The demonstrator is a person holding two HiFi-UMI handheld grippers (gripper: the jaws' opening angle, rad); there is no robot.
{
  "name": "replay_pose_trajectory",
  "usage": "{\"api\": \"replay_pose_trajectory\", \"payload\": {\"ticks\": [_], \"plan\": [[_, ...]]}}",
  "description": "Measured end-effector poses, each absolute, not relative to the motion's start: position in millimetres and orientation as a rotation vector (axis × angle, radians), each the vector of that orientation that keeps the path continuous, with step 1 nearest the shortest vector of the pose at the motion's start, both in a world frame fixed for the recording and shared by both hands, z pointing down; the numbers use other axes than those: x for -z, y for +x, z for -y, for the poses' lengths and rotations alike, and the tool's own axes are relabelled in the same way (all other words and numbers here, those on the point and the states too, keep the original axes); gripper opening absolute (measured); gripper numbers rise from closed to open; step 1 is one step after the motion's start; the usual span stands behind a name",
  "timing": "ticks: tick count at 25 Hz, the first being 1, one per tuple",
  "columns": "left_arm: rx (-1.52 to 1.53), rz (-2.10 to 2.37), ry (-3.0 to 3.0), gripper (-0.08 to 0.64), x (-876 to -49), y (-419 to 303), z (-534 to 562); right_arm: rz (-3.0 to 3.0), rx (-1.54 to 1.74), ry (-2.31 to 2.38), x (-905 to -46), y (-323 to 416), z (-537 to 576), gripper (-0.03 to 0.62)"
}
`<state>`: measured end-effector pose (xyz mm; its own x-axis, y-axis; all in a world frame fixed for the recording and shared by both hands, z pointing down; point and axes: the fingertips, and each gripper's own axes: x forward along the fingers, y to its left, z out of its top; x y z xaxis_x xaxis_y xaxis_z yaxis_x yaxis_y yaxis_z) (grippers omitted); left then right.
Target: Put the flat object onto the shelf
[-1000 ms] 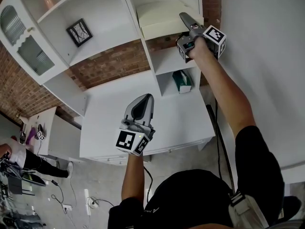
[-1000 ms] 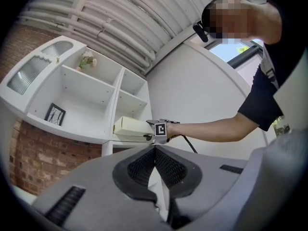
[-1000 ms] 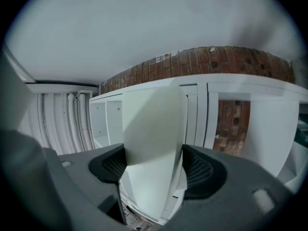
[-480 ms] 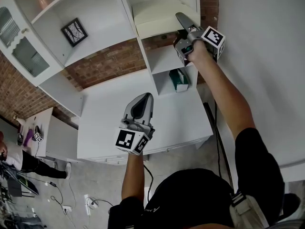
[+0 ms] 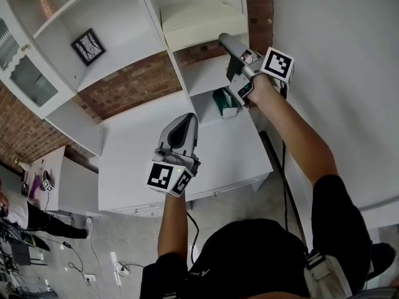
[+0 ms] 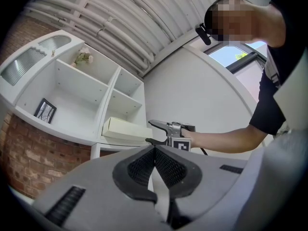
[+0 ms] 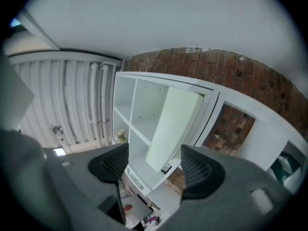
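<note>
The flat object point(image 5: 199, 22) is a cream slab that lies on an upper shelf of the white shelf unit point(image 5: 206, 80). It also shows in the left gripper view point(image 6: 122, 128) and the right gripper view point(image 7: 175, 124). My right gripper point(image 5: 232, 47) is raised just in front of the slab's near end. Its jaws point(image 7: 150, 165) stand wide and are closing a little, with nothing between the pads. From the left gripper view, the right gripper point(image 6: 149, 132) is beside the slab's end. My left gripper point(image 5: 186, 122) hovers lower, over the cabinet top, shut and empty point(image 6: 155, 150).
A framed picture point(image 5: 87, 47) leans in the wide shelf bay to the left. A teal box point(image 5: 222, 101) stands in the low compartment under the right gripper. The white cabinet top point(image 5: 143, 154) lies below. There is a brick wall behind, a glass-door cabinet point(image 5: 22, 73) at the far left and a white wall on the right.
The right gripper has drawn back and down from the slab's edge. The slab stays on the shelf. The view has shifted; the left gripper holds about the same place.
</note>
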<state>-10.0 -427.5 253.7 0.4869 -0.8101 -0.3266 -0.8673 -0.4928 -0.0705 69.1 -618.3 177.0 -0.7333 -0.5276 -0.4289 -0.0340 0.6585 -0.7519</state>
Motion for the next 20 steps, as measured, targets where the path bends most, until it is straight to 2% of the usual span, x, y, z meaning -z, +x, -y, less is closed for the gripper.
{"api": "replay_pose_trajectory", "payload": {"ticks": [1, 5, 10, 16, 20], "plan": [[-0.375, -1.434, -2.509, -0.002, -252, -8, 427, -2.28, 0.954, -0.416, -178, 67, 608, 0.324], [-0.389, -1.419, -2.509, -0.002, -246, -3, 424, -2.449, 0.761, -0.373, -184, 62, 570, 0.188], [-0.405, -1.402, -2.508, -0.002, -241, 1, 417, -2.621, 0.431, -0.377, -192, 58, 520, 0.081], [-0.432, -1.383, -2.509, -0.002, -238, 6, 410, -2.745, 0.016, -0.472, -210, 55, 475, 0.004], [-0.43, -1.384, -2.511, -0.002, -241, 5, 404, -2.8, -0.217, -0.55, -229, 50, 456, 0.0]]}}
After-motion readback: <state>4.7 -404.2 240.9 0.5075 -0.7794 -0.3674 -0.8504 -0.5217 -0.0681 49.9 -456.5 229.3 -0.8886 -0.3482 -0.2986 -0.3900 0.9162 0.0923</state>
